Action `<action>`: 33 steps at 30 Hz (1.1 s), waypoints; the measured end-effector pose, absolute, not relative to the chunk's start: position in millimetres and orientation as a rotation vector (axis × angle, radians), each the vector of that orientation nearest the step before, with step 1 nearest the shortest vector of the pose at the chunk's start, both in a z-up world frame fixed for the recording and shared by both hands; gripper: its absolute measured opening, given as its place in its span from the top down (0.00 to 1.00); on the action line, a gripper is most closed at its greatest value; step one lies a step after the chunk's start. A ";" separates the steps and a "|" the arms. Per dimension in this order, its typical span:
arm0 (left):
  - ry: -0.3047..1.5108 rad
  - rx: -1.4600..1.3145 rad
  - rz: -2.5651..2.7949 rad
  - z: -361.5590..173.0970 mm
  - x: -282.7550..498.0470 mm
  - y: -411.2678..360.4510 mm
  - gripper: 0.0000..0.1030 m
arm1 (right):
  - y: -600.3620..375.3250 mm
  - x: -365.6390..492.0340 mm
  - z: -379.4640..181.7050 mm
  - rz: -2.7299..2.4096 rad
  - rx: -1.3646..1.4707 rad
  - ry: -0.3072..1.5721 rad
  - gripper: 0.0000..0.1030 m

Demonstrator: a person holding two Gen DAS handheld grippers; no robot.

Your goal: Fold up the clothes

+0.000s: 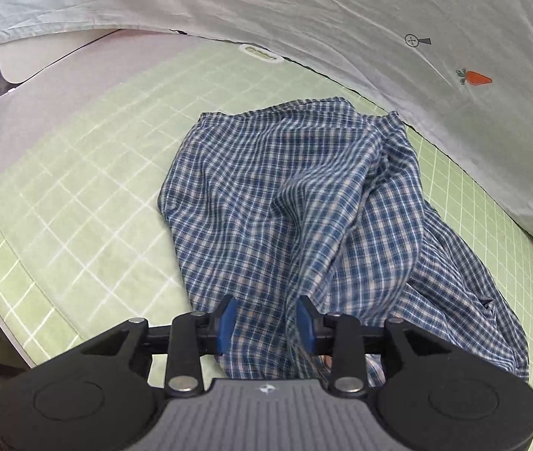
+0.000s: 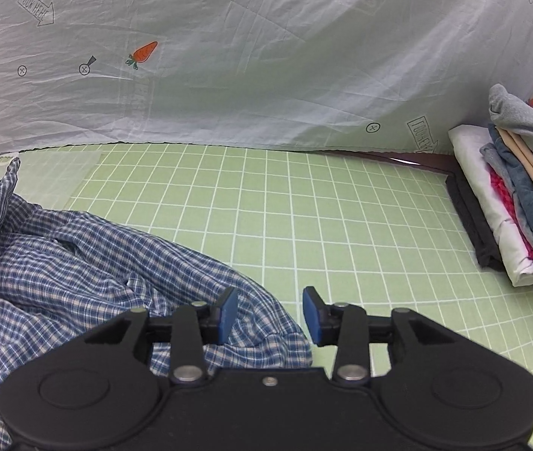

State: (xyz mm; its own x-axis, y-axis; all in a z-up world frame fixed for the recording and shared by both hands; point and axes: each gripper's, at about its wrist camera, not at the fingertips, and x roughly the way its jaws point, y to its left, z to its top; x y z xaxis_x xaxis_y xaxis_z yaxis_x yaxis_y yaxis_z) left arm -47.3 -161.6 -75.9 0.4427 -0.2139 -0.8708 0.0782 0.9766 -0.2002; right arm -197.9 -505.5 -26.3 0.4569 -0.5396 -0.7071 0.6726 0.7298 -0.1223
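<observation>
A blue and white checked shirt (image 1: 296, 203) lies crumpled on the green grid mat (image 1: 78, 203). My left gripper (image 1: 267, 321) hangs low over the shirt's near end; its jaws stand wide apart with checked cloth showing between them, and a raised fold runs up to the right fingertip (image 1: 306, 323). In the right wrist view the same shirt (image 2: 78, 263) fills the lower left. My right gripper (image 2: 270, 315) is open above the shirt's right edge, its left fingertip (image 2: 227, 314) over cloth and the right one over bare mat (image 2: 304, 206).
A pale sheet printed with carrots and arrows (image 2: 266, 75) hangs along the back of the mat. A stack of folded clothes (image 2: 518, 203) sits at the far right. A white label (image 1: 262, 53) lies at the mat's far edge.
</observation>
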 end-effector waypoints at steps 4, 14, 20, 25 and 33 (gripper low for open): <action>1.091 -0.140 -0.167 -74.8 -17.2 -148.9 0.56 | -502.0 -178.8 -25.5 -0.770 0.178 0.793 0.42; 1.182 -0.096 -0.182 -105.8 57.4 -141.3 0.48 | -486.1 -75.6 -66.4 -0.592 0.122 0.937 0.26; 1.204 -0.077 -0.202 -113.4 72.8 -146.4 0.46 | -468.9 2.0 -104.3 -0.405 0.104 1.036 0.23; 1.215 -0.066 -0.200 -116.5 73.0 -150.0 0.45 | -462.9 30.2 -123.6 -0.294 0.153 1.091 0.65; 1.185 -0.010 -0.208 -105.3 42.7 -163.0 0.45 | -454.1 -33.5 -71.1 -0.407 0.224 0.852 0.98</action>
State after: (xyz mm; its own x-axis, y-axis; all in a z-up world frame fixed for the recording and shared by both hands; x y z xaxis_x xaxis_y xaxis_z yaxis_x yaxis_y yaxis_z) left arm 42.7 -163.0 -105.3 0.3594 -0.1668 -0.9181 0.1561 0.9808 -0.1171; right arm -33.5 -454.1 -71.1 0.5878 -0.2578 -0.7668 0.4344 0.9002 0.0303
